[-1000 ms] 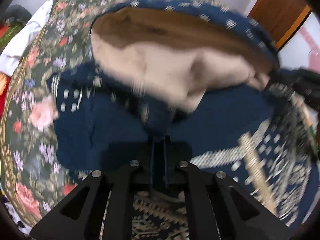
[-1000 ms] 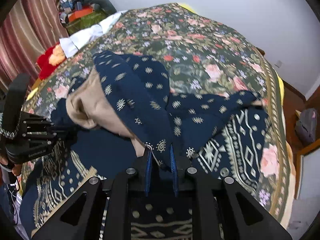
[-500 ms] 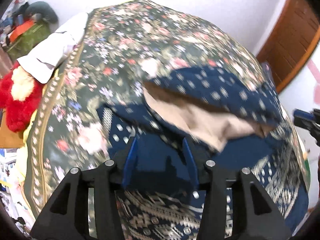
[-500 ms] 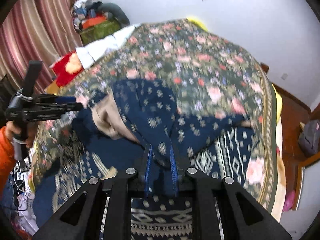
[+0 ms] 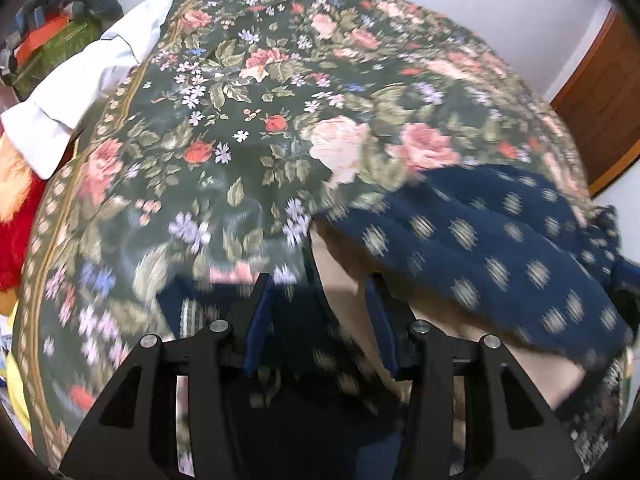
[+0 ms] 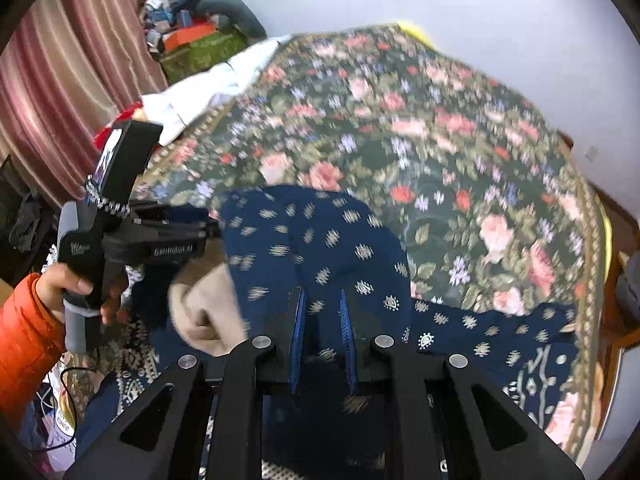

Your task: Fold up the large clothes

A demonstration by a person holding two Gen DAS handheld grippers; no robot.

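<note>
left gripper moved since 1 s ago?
Yes. The left gripper opened, let go of the navy garment, and its view now reaches farther up the floral bedspread.

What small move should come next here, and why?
Probably lower both and smooth the fold flat. The left hand-held gripper stands wide open above the navy dress. The right hand-held gripper shows a gap between its blue pads. The folded-over part looks bunched, with its beige lining exposed, so the fold on the floral bedspread is not yet neat.
</note>
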